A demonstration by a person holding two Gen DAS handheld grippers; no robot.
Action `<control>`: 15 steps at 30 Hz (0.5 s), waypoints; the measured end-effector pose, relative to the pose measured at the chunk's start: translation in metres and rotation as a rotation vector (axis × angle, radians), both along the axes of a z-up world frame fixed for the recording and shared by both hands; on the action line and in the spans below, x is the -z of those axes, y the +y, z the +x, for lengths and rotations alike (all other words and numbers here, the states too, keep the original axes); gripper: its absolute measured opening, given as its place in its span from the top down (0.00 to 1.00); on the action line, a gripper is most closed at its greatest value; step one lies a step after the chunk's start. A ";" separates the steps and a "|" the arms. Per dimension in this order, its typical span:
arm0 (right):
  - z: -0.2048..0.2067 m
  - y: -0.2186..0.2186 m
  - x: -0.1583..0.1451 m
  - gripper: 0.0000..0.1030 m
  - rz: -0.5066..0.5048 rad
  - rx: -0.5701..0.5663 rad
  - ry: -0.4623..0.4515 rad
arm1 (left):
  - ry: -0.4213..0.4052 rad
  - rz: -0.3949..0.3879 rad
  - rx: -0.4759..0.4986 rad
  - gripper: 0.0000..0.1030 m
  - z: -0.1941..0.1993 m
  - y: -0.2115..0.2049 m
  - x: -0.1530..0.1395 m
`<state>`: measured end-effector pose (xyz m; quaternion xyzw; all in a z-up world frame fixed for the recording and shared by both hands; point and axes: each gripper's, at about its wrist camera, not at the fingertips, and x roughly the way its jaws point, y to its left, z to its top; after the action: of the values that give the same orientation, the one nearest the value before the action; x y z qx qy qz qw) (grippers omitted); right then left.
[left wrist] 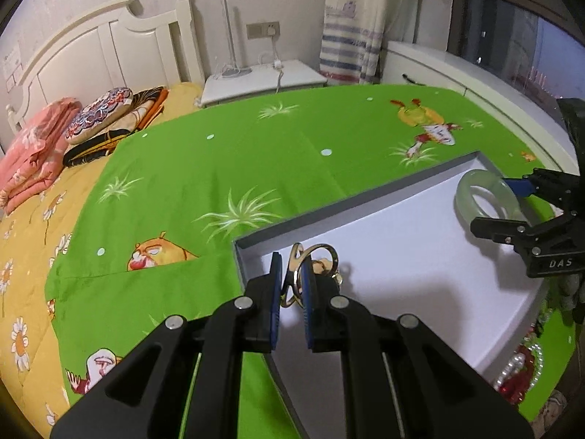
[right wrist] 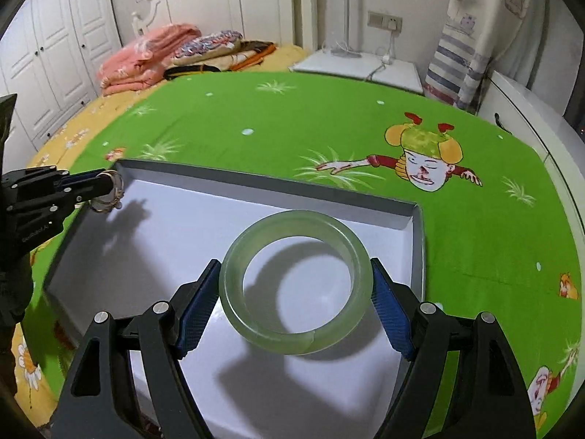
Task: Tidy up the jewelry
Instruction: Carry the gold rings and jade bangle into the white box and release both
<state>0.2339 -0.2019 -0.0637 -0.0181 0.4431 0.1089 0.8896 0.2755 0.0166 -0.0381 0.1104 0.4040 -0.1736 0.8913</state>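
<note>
Left gripper (left wrist: 291,274) pinches thin gold rings (left wrist: 310,256). Right gripper (right wrist: 296,285), jaws wide, clamps a smooth green bangle (right wrist: 296,219) over the white tray (right wrist: 256,179).

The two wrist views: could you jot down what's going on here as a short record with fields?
setting: green cartoon-print cloth spread over a bed
container: shallow grey box with white floor, lying on the cloth
left gripper: shut on gold-coloured metal rings, above the box's left corner
right gripper: blue pads pressed on both sides of a pale green translucent bangle, held over the box floor
still outside the box: red and pearl beaded jewelry on the cloth
</note>
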 end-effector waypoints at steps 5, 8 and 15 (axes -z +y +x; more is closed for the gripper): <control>0.012 -0.002 0.005 0.27 0.010 0.012 0.030 | 0.024 0.016 -0.017 0.90 0.011 -0.002 0.009; 0.015 -0.005 0.008 0.27 0.035 0.027 0.064 | 0.026 0.020 -0.037 0.88 0.014 -0.001 0.010; 0.008 -0.012 -0.006 0.24 0.081 0.048 0.027 | 0.002 0.009 -0.045 0.57 0.003 -0.002 0.003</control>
<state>0.2418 -0.2143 -0.0580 0.0303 0.4506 0.1055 0.8859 0.2789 0.0149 -0.0416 0.1051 0.4080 -0.1517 0.8942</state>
